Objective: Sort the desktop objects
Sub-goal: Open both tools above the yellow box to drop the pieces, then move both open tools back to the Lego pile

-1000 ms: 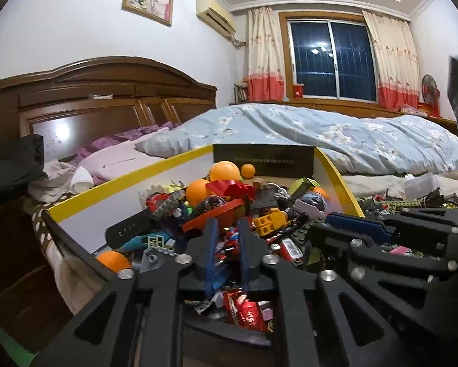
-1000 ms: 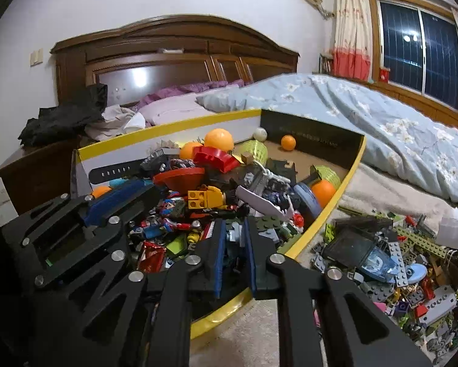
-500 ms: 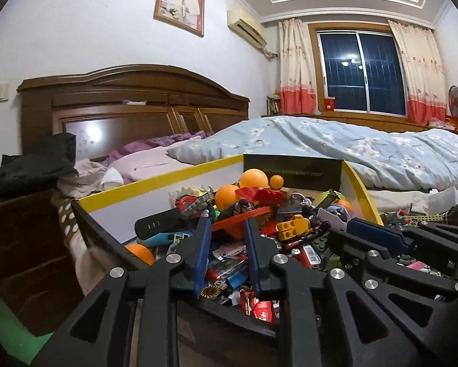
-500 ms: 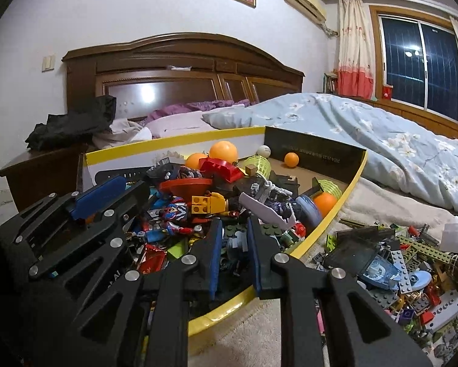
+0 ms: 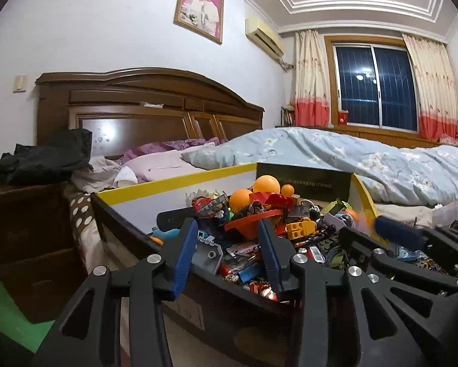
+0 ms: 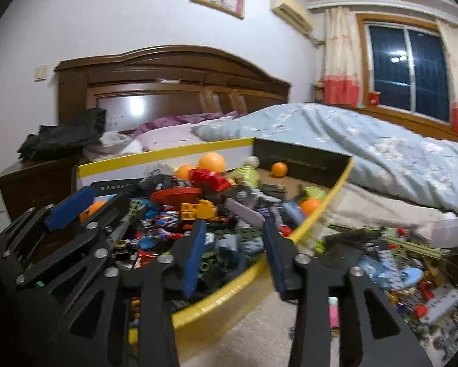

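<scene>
Grippers: left gripper [image 5: 225, 253] and right gripper [image 6: 233, 252] both spread, empty, above the yellow-rimmed box's [image 6: 320, 211] near edge; toys [image 6: 195, 208] heaped inside, more toy pieces [image 6: 412, 263] strewn beside its right edge, presumably awaiting sorting.

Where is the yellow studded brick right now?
The yellow studded brick lies in the toy box, mid-pile in the right wrist view, just in front of the red dish. In the left wrist view it sits right of that dish, beyond the open left gripper.
</scene>
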